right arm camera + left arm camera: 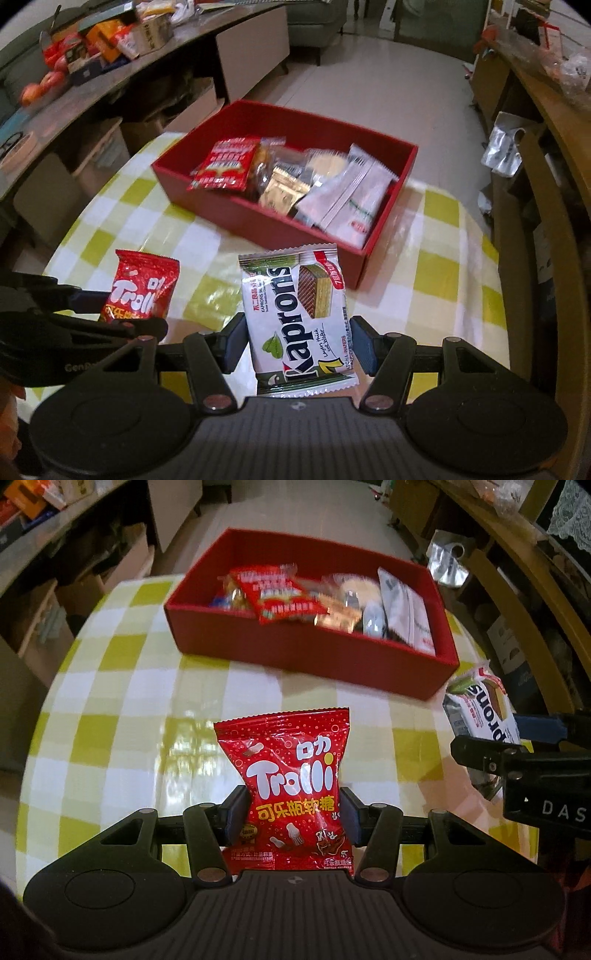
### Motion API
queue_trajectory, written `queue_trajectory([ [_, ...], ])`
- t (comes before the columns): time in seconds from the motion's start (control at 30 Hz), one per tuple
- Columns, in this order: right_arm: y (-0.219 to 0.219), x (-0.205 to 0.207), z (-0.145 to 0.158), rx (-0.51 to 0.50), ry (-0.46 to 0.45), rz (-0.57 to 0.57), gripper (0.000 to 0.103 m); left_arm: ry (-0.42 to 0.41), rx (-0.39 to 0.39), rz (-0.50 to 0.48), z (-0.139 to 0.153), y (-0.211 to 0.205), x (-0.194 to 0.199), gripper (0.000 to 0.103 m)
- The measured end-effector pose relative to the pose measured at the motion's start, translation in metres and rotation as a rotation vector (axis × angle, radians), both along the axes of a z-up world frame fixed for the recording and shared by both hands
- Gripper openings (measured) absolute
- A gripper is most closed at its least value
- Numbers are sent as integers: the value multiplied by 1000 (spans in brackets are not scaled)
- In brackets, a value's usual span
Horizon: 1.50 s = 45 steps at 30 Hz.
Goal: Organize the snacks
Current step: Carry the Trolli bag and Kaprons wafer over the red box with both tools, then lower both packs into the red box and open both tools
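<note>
My left gripper is shut on a red Trolli gummy bag and holds it above the checked table. The bag also shows in the right wrist view, at the left. My right gripper is shut on a white Kaprons wafer pack, which also shows at the right edge of the left wrist view. The red box stands ahead at the table's far side and holds several snack packets. It also shows in the right wrist view.
The table has a yellow and white checked cloth. A wooden chair stands to the right. A cluttered counter with boxes and fruit runs along the left. A silver bag hangs at the right.
</note>
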State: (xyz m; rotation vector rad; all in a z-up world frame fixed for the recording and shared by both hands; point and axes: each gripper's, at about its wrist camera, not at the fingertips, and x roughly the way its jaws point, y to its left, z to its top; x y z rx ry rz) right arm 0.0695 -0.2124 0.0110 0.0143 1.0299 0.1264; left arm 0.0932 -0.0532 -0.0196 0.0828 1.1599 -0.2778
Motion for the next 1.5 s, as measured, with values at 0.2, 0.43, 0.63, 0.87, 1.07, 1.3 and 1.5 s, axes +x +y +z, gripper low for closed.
queue_trajectory([
  [0.2,-7,18,8,13,-31,-28,66,-62,4,-2,14,-7,19,60],
  [0.43,-9,42,13,16,-62,-42,66,-112,2,12,27,-10,41,60],
  [0.63,-8,60,16,22,-80,-46,66,-133,12,15,30,-15,60,60],
  [0.87,-15,84,15,32,-98,-69,66,-163,32,15,31,-25,83,60],
  [1.07,-21,109,4,46,-102,-89,66,-180,47,18,24,-33,108,60],
  [1.3,-25,135,-12,84,-108,-104,66,-193,62,24,13,-38,133,60],
  [1.5,-20,150,-30,82,-94,-101,66,-199,82,22,3,-40,148,61],
])
